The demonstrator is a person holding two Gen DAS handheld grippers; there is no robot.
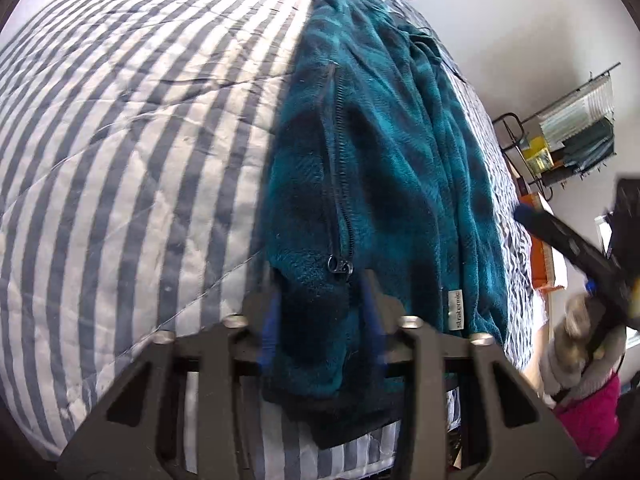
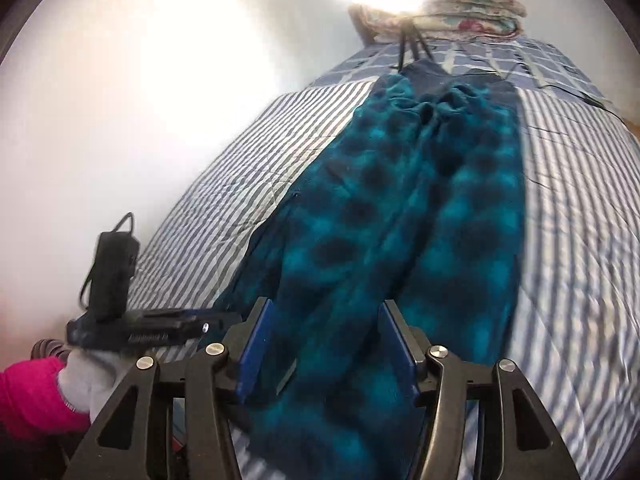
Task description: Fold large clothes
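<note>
The fleece jacket lies lengthwise on a striped quilt, folded into a long narrow strip of teal and dark patches, its near hem at the edge of the bed. The left gripper has its 2 blue pads pinched on the hem corner just below the zipper pull, with bunched fleece filling the gap between them. The right gripper has its jaws apart over the other side of the hem; fleece lies between the pads, but they do not press on it.

A small grey tag sewn to the hem reads "stratermic". The zipper runs up the jacket from the pull.

In the right wrist view the left gripper shows at the lower left, held in a grey glove with a pink sleeve. Beyond the jacket's collar lie a blue checked sheet, thin black cables and a stack of floral bedding. In the left wrist view a wire rack with folded things stands by the white wall, beside the bed.
</note>
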